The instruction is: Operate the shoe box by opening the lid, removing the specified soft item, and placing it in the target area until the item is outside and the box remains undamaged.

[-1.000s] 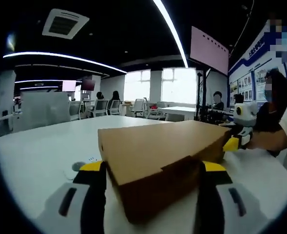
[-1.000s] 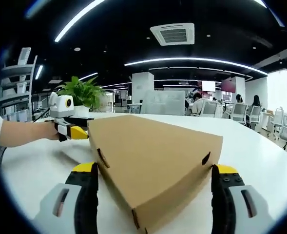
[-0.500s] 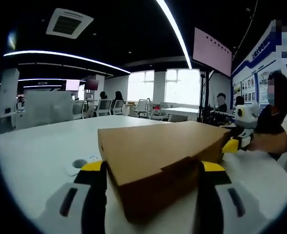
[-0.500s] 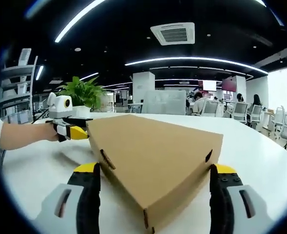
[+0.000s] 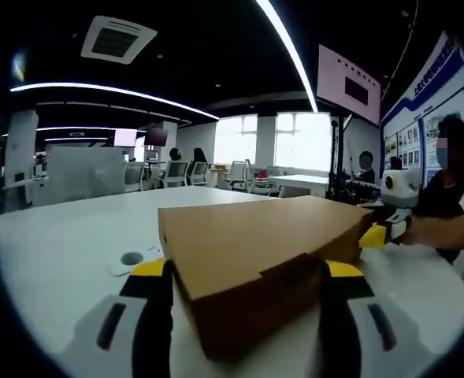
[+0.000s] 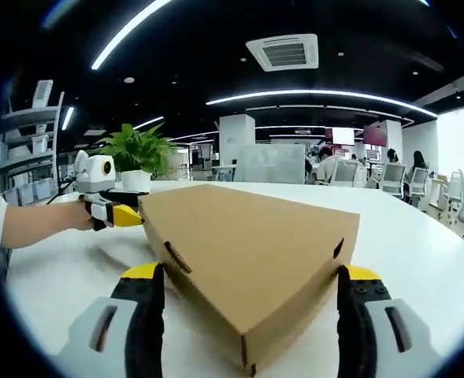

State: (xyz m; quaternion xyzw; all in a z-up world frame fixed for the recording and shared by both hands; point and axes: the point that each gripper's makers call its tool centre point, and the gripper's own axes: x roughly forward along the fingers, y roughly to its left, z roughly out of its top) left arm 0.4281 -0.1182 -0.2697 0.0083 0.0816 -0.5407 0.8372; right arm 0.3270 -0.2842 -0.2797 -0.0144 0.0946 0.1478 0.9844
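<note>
Left gripper (image 5: 247, 279): jaws apart, straddling one corner of the box, no visible clamp; also seen at 9 o'clock in the right gripper view.
Right gripper (image 6: 249, 285): jaws spread wide, one each side of the opposite corner, not squeezing; also seen at 3 o'clock in the left gripper view.
Table (image 6: 421, 260): big white top, box sits on it.
Shoe box (image 6: 247, 252): brown cardboard, centre, between the two grippers, lid down, appears shut.
Soft item: presumably inside, can't tell.
Plant (image 6: 133, 150): 10 o'clock, far edge, well apart.
White puck (image 5: 129, 260): 9 o'clock, near the box.
Stage: lid not yet opened, judged.
Risk: squeezing a corner could crush the cardboard; lifting one end alone could tear the lid flap or skid the box.
</note>
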